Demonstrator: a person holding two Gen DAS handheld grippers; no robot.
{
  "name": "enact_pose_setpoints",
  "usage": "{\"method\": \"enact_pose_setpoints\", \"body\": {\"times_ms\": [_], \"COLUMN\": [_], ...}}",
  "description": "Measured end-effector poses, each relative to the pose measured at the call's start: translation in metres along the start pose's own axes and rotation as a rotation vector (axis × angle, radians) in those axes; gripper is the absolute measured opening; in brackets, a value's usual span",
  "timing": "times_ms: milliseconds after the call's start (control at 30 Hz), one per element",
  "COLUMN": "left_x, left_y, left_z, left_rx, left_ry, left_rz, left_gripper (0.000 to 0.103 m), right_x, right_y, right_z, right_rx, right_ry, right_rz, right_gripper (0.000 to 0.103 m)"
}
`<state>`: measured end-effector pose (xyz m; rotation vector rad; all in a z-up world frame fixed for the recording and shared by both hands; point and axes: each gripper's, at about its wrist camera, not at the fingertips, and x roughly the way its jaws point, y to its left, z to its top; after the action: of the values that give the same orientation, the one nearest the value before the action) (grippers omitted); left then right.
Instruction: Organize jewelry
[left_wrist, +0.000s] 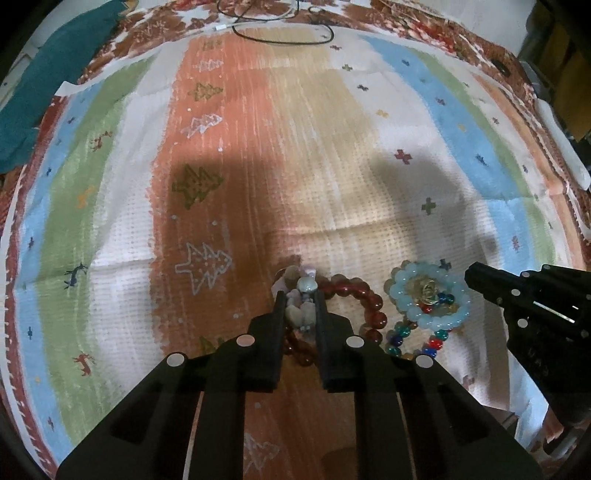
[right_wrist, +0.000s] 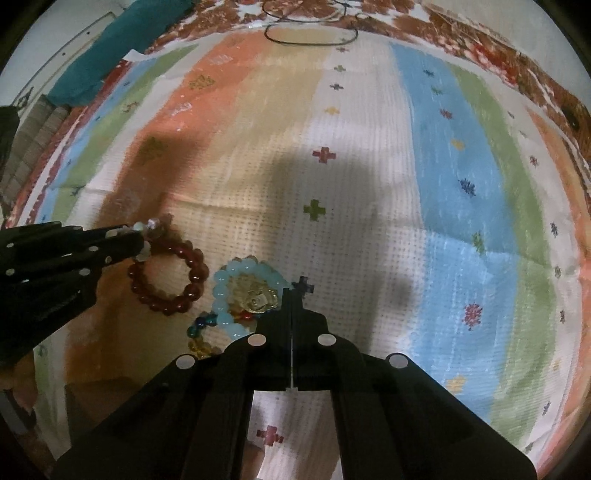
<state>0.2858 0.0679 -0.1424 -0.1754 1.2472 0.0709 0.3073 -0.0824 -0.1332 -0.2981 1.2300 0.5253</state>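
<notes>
In the left wrist view my left gripper is shut on a bracelet of pale grey and pink stones, pinched between its fingers. Partly beneath it lies a dark red bead bracelet. To the right a light blue bead bracelet rings a gold ornament and overlaps a multicoloured bead bracelet. My right gripper is shut, its tips at the right rim of the light blue bracelet, beside the gold ornament. I cannot see anything pinched in it.
Everything lies on a striped cloth with small tree and cross motifs. A teal fabric sits at the far left corner. A black cable loops along the far edge. A white roll lies at the right edge.
</notes>
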Motion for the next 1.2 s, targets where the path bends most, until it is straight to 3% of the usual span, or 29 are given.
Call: {"method": "enact_pose_setpoints", "body": {"times_ms": [667,733,767,1200], "left_x": [-0.008,-0.008,-0.007,0.0], "left_y": [0.0,0.0,0.0,-0.003], "left_z": [-0.001,-0.001,-0.001,-0.001], "left_rx": [-0.008,-0.007,-0.008,0.002], "left_ry": [-0.006,-0.006,-0.005,0.008], "left_rz": [-0.003,-0.002,-0.003,0.001], "left_gripper": [0.014,0.014,0.014,0.014], "right_x": [0.004,0.004,0.004,0.023], "right_y": [-0.008,-0.01,-0.01,-0.005], "right_z": [0.001,0.001,0.001,0.0], "right_rx": [0.053,0.059,0.06,0.023], "right_ry": [0.015,0.015,0.012,0.052], "right_rz": [-0.02,-0.021,-0.02,-0.047], "right_gripper": [0.002,0.016,0.037,0.038]}}
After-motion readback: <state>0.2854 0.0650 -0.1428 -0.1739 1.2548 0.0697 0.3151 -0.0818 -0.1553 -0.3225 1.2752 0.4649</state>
